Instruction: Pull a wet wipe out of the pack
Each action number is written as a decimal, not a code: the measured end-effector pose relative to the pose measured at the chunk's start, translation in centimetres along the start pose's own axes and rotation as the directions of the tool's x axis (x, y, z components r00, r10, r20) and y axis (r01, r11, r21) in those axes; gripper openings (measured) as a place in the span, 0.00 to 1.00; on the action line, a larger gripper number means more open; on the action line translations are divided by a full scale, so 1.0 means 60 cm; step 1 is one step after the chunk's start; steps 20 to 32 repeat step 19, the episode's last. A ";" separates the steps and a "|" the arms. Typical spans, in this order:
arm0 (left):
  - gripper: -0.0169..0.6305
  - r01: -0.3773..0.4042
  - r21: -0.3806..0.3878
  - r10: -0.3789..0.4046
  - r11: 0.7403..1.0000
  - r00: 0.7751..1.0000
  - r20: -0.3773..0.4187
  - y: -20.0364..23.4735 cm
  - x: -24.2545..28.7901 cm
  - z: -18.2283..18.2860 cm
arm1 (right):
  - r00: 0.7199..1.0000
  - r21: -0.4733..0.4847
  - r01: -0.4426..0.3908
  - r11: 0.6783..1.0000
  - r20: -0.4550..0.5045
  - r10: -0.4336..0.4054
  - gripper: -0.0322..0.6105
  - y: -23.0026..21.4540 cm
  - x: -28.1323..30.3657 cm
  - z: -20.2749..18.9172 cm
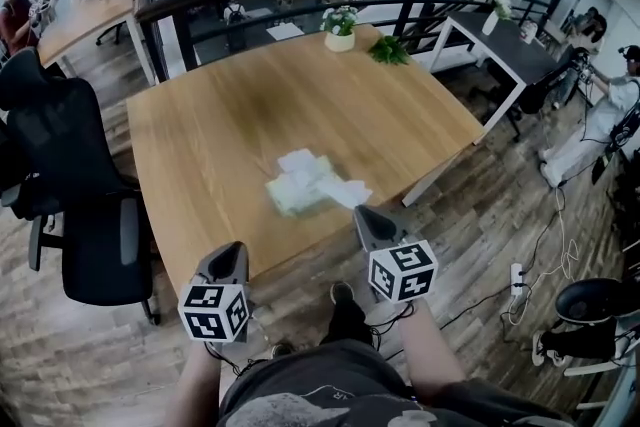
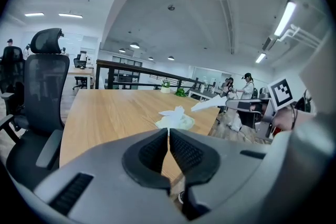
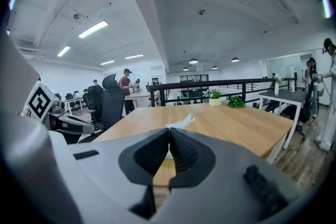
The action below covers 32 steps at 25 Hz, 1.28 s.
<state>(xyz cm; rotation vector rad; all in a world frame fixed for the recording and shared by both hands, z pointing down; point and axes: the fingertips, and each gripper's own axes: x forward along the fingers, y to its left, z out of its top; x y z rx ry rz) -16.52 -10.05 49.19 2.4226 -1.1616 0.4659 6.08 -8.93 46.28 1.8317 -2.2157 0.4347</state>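
The wet wipe pack [image 1: 296, 193] lies on the wooden table [image 1: 230, 125] near its front edge, with white wipes bunched up on top and one loose wipe [image 1: 345, 189] spread to its right. In the left gripper view the pack [image 2: 178, 122] sits just beyond the jaws; in the right gripper view its white tuft [image 3: 181, 122] rises above them. My left gripper [image 1: 234, 249] [image 2: 168, 131] is shut and empty, off the table's front edge. My right gripper [image 1: 360, 211] [image 3: 169, 131] is shut too, its tip close to the loose wipe; I see nothing pinched.
A black office chair [image 1: 70, 205] stands left of the table. A small potted plant [image 1: 340, 27] and green leaves [image 1: 388, 50] sit at the far edge. A dark side table [image 1: 500, 45] is at the right. A power strip [image 1: 517, 277] and cables lie on the floor.
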 end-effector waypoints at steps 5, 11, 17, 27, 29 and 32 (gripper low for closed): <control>0.05 -0.001 -0.005 0.001 1.000 1.000 0.022 0.005 -0.019 0.006 | 1.000 -0.011 -0.005 1.000 0.009 0.005 0.09 0.023 -0.004 0.010; 0.05 -0.007 -0.012 0.007 1.000 1.000 0.028 0.008 -0.028 0.001 | 1.000 -0.022 -0.005 1.000 -0.003 0.005 0.09 0.032 -0.014 0.000; 0.05 -0.002 -0.003 0.003 1.000 1.000 0.018 -0.003 -0.025 -0.004 | 1.000 -0.033 -0.005 0.999 -0.016 0.004 0.09 0.024 -0.022 -0.005; 0.05 -0.002 0.000 0.002 1.000 1.000 0.014 -0.007 -0.023 -0.006 | 1.000 -0.035 -0.006 0.999 -0.019 0.005 0.09 0.019 -0.024 -0.006; 0.05 -0.002 0.000 0.002 1.000 1.000 0.014 -0.007 -0.023 -0.006 | 1.000 -0.035 -0.006 0.999 -0.019 0.005 0.09 0.019 -0.024 -0.006; 0.05 -0.002 0.000 0.002 1.000 1.000 0.014 -0.007 -0.023 -0.006 | 1.000 -0.035 -0.006 0.999 -0.019 0.005 0.09 0.019 -0.024 -0.006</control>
